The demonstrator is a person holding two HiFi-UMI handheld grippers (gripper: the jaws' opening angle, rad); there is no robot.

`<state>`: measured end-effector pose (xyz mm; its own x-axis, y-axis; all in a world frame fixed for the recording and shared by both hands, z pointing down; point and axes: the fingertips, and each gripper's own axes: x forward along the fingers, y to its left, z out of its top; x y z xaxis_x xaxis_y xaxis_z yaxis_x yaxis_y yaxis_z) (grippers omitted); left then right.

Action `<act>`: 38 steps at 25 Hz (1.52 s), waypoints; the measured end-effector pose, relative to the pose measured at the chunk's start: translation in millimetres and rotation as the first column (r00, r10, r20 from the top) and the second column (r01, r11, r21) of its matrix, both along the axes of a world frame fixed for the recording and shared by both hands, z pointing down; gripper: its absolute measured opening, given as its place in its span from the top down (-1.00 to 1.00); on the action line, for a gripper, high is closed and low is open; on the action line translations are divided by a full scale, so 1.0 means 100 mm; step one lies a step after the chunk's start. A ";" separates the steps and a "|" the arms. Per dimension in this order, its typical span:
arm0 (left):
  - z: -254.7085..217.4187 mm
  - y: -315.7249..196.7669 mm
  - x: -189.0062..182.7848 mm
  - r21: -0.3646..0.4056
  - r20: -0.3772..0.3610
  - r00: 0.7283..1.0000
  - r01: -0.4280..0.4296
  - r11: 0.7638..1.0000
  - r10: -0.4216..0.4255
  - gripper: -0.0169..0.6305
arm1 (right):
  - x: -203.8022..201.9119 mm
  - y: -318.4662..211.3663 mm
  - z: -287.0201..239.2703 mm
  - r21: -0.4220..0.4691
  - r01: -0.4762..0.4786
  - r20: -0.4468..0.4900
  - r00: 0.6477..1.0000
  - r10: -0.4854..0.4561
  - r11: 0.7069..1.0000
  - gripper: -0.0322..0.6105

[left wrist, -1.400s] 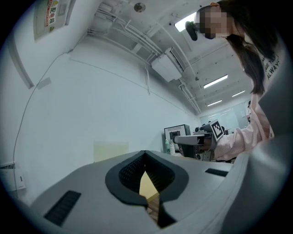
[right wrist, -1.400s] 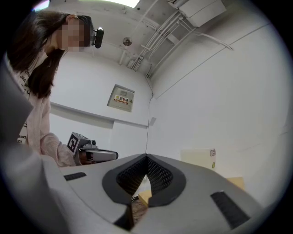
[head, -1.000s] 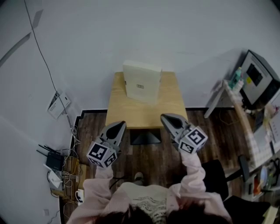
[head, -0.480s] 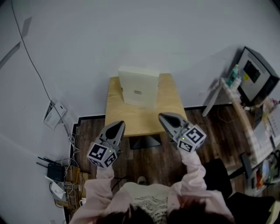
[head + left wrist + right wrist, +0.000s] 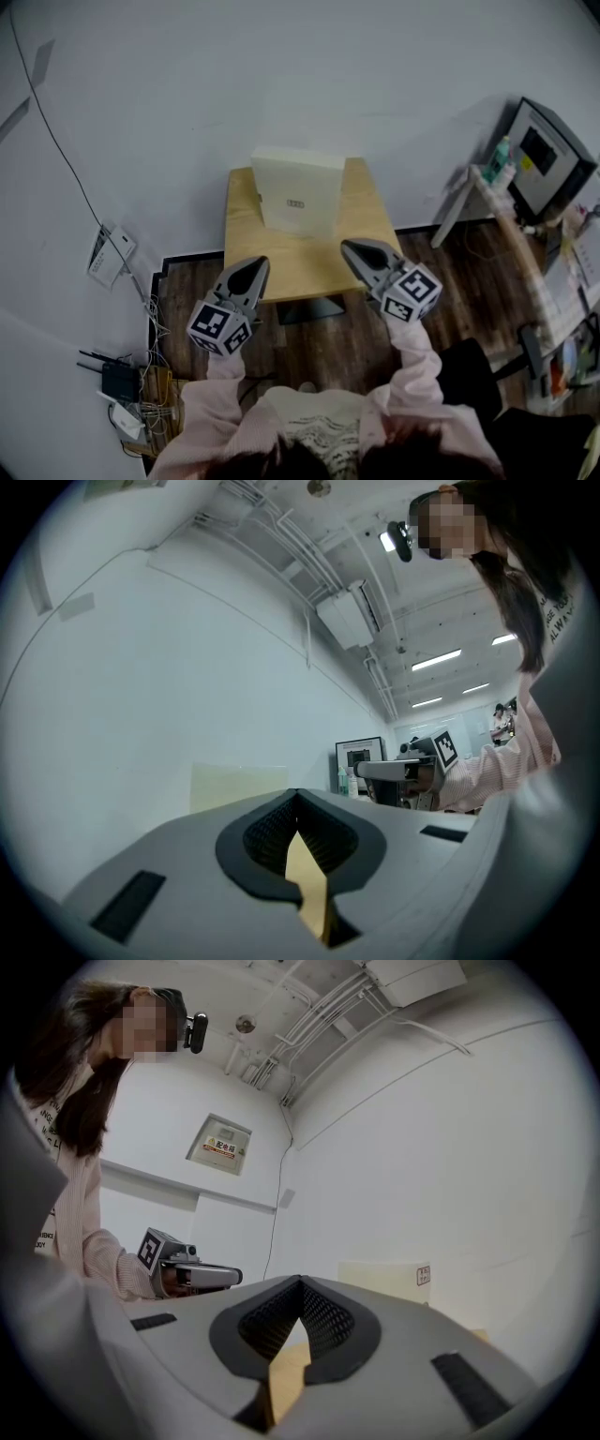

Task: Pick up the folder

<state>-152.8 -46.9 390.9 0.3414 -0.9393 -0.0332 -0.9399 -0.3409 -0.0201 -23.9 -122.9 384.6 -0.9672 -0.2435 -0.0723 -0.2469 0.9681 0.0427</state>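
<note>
- Two grey hand-held tools are levelled at a small light wooden desk point(image 5: 314, 264) set against a white wall point(image 5: 281, 75); a person in pink sleeves point(image 5: 419, 361) holds one in each hand
- On the person's left, the left gripper point(image 5: 253, 269) is closed, jaws pressed together with nothing between them; in the head view it sits just short of the desk's near edge, over the dark wood floor point(image 5: 352, 342)
- On the other side, the right gripper point(image 5: 354, 251) is likewise closed and empty; in the head view its tip lies over the desk's near right corner
- At the back of the desk stands the cream rectangular folder point(image 5: 298, 192), upright, with a small label on its front face; whether it leans on the wall cannot be told; both tools are well apart from it
- Each gripper view looks along its own closed jaws to the folder ahead, with the other tool off to one side
- To the far right stands a dark flat monitor point(image 5: 548, 155); a black router point(image 5: 117, 380) and tangled cables lie on the floor at left; a black office chair point(image 5: 469, 375) sits beside the person's right arm
</note>
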 end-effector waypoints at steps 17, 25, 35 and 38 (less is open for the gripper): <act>0.11 -0.40 -0.24 -0.013 -0.011 1.000 -0.001 1.000 0.001 0.95 | -0.29 -0.37 0.14 -0.038 0.002 -0.009 1.000 -0.003 0.999 0.89; 0.18 -0.80 -0.37 -0.030 -0.010 1.000 0.021 0.999 -0.021 0.94 | -0.37 -0.78 0.22 -0.057 0.012 -0.022 1.000 -0.013 0.998 0.90; 0.28 -1.22 -0.48 -0.068 -0.013 0.999 0.052 0.996 -0.053 0.94 | -0.41 -1.22 0.32 -0.089 0.016 -0.049 0.999 -0.020 0.996 0.89; 0.32 -1.31 -0.51 -0.078 -0.018 0.998 0.060 0.995 -0.062 0.94 | -0.40 -1.33 0.36 -0.101 0.013 -0.058 0.998 -0.019 0.995 0.89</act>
